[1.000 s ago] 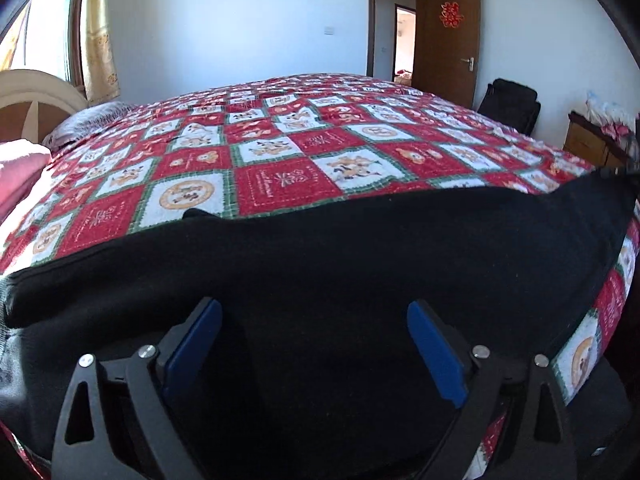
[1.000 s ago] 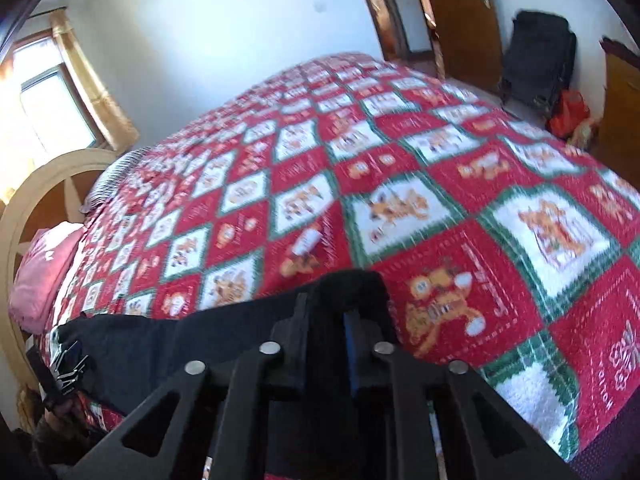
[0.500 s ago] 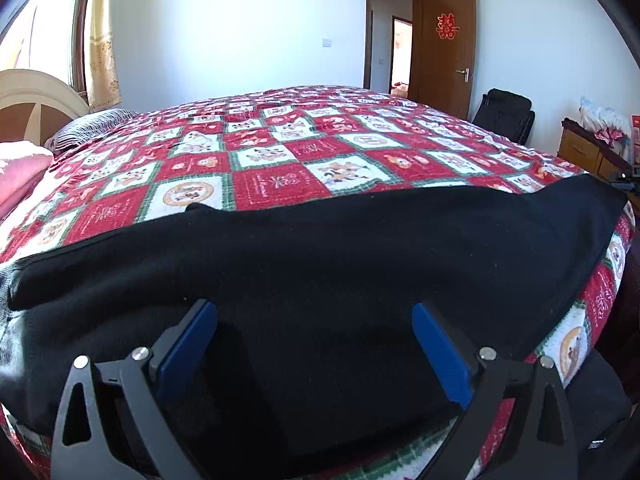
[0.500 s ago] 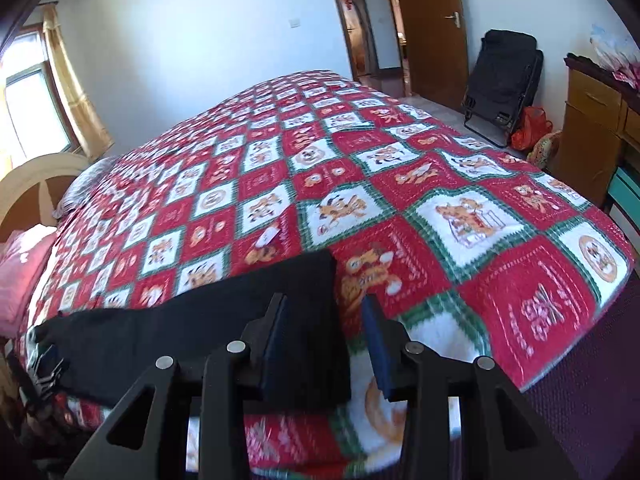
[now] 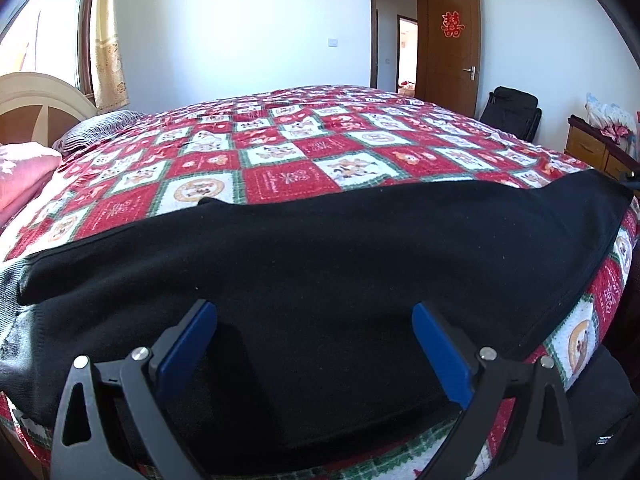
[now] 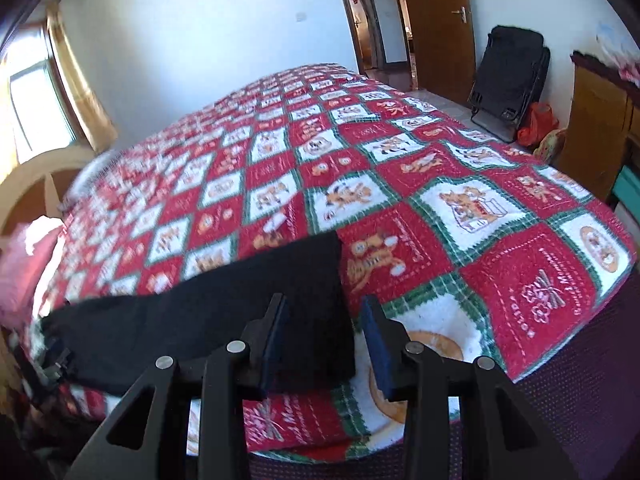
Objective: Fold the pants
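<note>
Black pants point(image 5: 320, 260) lie flat and stretched out along the near edge of the bed, on the red, white and green patchwork cover point(image 5: 280, 176). My left gripper point(image 5: 314, 312) hovers just above the wide end of the pants, its blue pads far apart and open, gripping nothing. In the right wrist view the narrow leg end of the pants point(image 6: 200, 320) rests on the cover point(image 6: 400, 200). My right gripper point(image 6: 325, 304) stands open just short of that end. Its pads are apart and do not press the cloth.
A pink pillow point(image 5: 24, 176) and a wooden headboard point(image 5: 36, 108) are at the left. A black folded chair point(image 6: 508, 84), a red bag point(image 6: 536, 124) and a wooden cabinet point(image 6: 596, 128) stand at the right, near an open door point(image 5: 452, 48). The bed's edge is right below both grippers.
My right gripper opened, let go of the leg end and drew back a little; the leg now rests on the cover. The left gripper stayed open and nearly still.
</note>
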### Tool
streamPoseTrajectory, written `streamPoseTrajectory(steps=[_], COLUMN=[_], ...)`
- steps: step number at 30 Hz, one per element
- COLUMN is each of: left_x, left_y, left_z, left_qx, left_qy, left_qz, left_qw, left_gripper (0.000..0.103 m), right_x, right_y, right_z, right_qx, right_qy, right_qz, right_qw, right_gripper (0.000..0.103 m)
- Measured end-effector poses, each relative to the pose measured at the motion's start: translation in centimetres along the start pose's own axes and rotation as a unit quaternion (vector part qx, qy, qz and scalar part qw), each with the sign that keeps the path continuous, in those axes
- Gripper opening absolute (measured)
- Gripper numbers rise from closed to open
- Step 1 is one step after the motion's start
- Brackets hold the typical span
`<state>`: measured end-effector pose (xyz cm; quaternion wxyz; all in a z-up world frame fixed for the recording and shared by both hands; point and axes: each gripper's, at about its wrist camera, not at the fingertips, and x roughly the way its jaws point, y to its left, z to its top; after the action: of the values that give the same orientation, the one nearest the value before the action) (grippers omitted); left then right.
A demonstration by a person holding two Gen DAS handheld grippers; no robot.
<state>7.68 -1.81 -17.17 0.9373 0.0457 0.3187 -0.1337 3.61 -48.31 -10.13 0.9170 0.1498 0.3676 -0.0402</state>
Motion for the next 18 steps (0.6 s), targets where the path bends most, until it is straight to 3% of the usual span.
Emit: streamPoseTrajectory(steps=[6,13,16,18], left_x=[0.3,0.6,0.6,0.6], left_y=[0.0,0.2,0.2,0.2], left_z=[0.0,-0.1,-0.1,-0.1], left_qx=[0.004,-0.003,-0.003,-0.004], left_qy=[0.018,0.02,0.022,0.022], left_qz=[0.017,0.015,0.014,0.014], left_qw=[0.9997,0.9997,0.9997,0.9997], left_gripper=[0.103,0.103,0.103,0.103], right_x=[3.6,4.7,5.5,5.4], right_y=[-0.2,-0.7,-0.4,-0.5], right_z=[0.7,0.3,0.3,0.4], right_qx=[0.033,0.068,0.051,0.055], right_qy=[0.032,0.025,0.023,0.021], right_qz=[0.017,0.051,0.032,0.036], right_qw=[0.999,0.996,0.998,0.998], right_gripper=[0.04,0.04,0.027,0.026])
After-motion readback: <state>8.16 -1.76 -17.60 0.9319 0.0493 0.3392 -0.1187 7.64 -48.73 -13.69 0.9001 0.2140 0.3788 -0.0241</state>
